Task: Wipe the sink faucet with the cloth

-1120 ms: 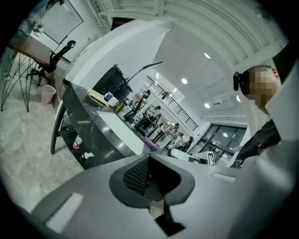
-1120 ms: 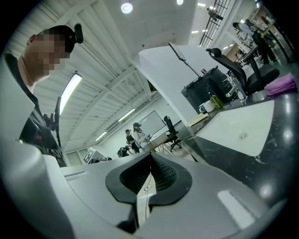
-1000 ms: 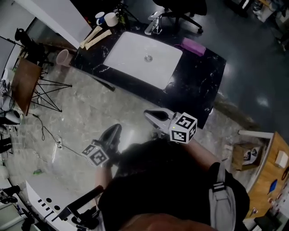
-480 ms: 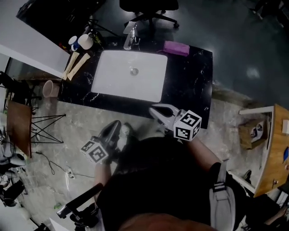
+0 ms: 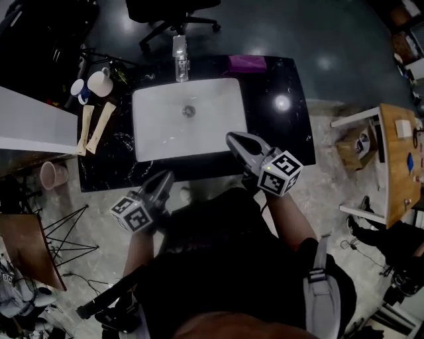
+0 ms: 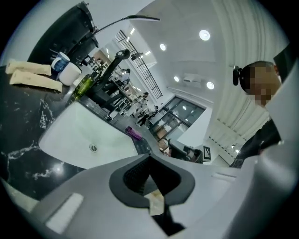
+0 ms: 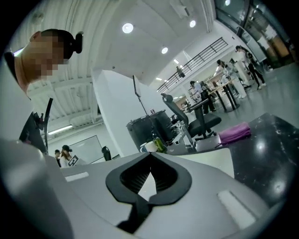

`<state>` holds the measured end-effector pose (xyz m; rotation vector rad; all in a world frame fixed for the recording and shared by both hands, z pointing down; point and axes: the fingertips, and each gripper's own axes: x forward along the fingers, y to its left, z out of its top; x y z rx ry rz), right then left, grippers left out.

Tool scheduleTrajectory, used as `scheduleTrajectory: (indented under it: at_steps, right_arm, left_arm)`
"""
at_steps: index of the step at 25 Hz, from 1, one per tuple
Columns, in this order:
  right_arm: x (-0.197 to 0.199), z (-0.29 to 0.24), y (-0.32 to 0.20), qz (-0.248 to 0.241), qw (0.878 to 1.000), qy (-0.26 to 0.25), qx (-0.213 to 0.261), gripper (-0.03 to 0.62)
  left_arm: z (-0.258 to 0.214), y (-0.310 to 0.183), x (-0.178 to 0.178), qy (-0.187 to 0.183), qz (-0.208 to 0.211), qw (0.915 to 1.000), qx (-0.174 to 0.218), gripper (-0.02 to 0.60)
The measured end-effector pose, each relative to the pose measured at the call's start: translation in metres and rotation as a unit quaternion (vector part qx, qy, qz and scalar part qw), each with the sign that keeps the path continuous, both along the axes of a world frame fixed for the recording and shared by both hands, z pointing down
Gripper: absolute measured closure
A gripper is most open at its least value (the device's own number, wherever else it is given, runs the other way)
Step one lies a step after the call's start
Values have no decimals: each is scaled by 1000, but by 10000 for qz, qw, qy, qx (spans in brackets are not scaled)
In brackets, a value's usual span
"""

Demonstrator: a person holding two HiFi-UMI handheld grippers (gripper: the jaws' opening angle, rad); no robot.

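Observation:
The chrome faucet [image 5: 180, 58] stands at the far rim of the white sink [image 5: 159, 136], which is set in a black marble counter [image 5: 278, 126]. A purple cloth [image 5: 246, 63] lies folded on the counter right of the faucet; the same cloth [image 7: 235, 132] shows far ahead in the right gripper view. My right gripper [image 5: 232, 137] is shut and empty, its tip over the sink's near right corner. My left gripper [image 5: 167, 175] hangs just short of the counter's front edge, jaws together with nothing held. Both are far from the cloth and the faucet.
Two mugs [image 5: 94, 83] and a green bottle stand at the counter's far left, with two beige packets [image 5: 96, 126] beside the sink. A pink bin [image 5: 50, 173] sits on the floor at left. An office chair [image 5: 169, 13] stands behind the counter, and a wooden table [image 5: 391, 159] at right.
The view has swung round, so the counter now lies square in front. Both grippers have come up to its front edge, the right one reaching over the sink's corner. Both jaws stayed shut.

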<state>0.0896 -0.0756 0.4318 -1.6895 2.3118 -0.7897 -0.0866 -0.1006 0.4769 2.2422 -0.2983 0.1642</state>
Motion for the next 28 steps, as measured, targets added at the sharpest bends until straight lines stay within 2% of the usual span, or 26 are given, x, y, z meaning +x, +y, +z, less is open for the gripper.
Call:
scheduleTrajectory:
  at_steps: [3,6,8,10,12,14,17,19,21,24,26,28]
  right_arm:
    - [3,-9,-12,442,9984,362,19,582]
    - [18,-12,-25,656,9925,1028,-42,561]
    - [37,-12,-33,706,9841,1623,-178,550]
    - [64,-10,-44,676,9691,2338,-410,521]
    - [96,0,-58,571,9402,3275,-740,496]
    - [133,17,-76,384,9028,4135,-1116,475]
    - [187,51,-102,-146,8491,4990,-1725,441]
    - [219,80,-115,-639,8066,5463,-2165,437]
    - [246,107,-127,-1178,7644,5812,-2531,437]
    - [270,142,-139,-1953,7141,6055,-2918,432]
    - [278,162,-143,-2402,6901,6091,-3082,409]
    - [281,175,-149,-2700,6794,6077,-3102,401]
  left_arm:
    - [7,-17,-11,27,322,9994,-139,589]
    - [13,-29,-16,136,496,9985,-210,589]
    - [12,-32,-17,203,557,9980,-232,589]
    - [8,-33,-15,277,589,9976,-224,589]
    - [4,-36,-13,316,556,9978,-186,589]
    - [2,-40,-13,321,435,9984,-145,589]
    - [1,-44,-17,243,92,9995,-157,589]
    - [5,-44,-22,143,-197,9995,-220,589]
    - [10,-45,-27,63,-475,9985,-260,589]
    - [18,-43,-33,-48,-874,9955,-353,589]
    - [22,-39,-33,-144,-1093,9929,-453,589]
    - [27,-35,-34,-202,-1274,9903,-519,589]
